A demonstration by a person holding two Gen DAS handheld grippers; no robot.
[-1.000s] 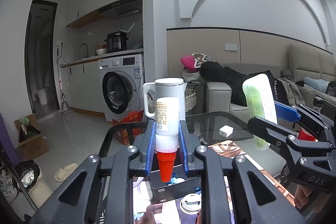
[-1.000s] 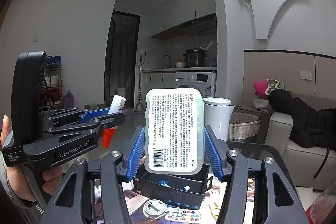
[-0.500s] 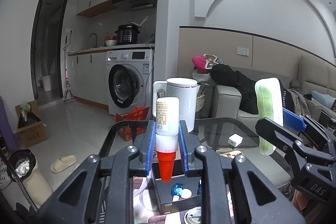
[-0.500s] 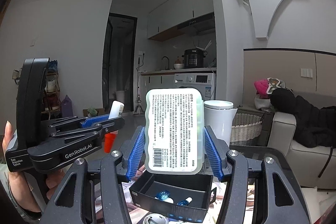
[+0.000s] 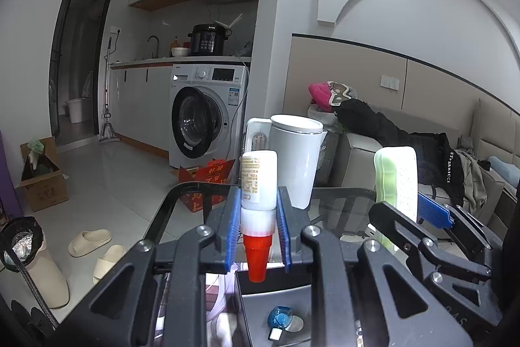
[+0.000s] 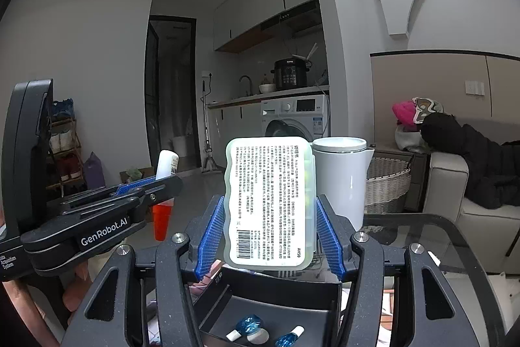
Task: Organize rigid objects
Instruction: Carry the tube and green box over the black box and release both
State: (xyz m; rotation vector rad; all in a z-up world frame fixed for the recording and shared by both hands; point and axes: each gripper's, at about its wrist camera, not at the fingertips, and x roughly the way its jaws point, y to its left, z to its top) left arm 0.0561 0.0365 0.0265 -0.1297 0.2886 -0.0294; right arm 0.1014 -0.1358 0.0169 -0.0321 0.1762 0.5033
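Glue bottle [image 5: 259, 181], white with a red conical cap pointing down, is clamped between the blue pads of the left gripper [image 5: 258, 233], hanging above the near left part of a black open tray [image 6: 279, 308] that sits on the glass table [image 6: 419, 230]. Beside it, the right gripper [image 6: 271, 236] grips a flat translucent green case [image 6: 269, 204] upright by its long edges, over the same tray, where two small blue-capped items [image 6: 248, 325] and some white pieces already lie. To do this step well, I judge each load should be lowered until it nearly meets the tray floor before the jaws part, one hand at a time, aiming for bare floor away from the small items; the bottle is top-heavy cap-down and would likely topple, so laying it flat seems wiser. Readable writing: "GenRobot.AI" on the left gripper's side, "AH50" and a barcode on the case label, whose dense small print I cannot make out; "DAS" may be the lettering on the other gripper's body. A white kettle [image 5: 297, 158] stands behind the tray.
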